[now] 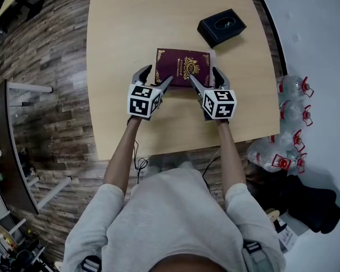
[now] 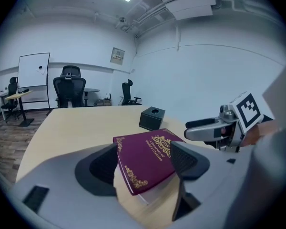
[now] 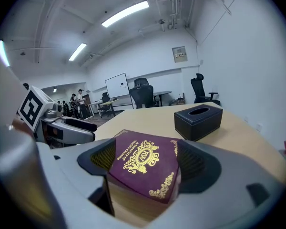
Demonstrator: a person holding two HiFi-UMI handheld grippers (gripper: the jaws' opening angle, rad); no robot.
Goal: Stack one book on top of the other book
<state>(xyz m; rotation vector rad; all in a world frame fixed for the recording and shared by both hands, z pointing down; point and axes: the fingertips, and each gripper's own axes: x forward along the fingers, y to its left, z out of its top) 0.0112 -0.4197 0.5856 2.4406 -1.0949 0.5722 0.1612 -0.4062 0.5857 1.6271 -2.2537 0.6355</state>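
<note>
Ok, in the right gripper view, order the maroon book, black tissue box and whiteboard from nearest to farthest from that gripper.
1. Maroon book: right at the jaws, centre.
2. Black tissue box: farther up the table, to the right.
3. Whiteboard: at the back of the room, left of centre.

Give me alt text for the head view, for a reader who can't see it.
Seen from above, a person holds the left gripper and right gripper, jaws apart, at the near corners of a maroon book over a light wooden table; a black box sits beyond.
</note>
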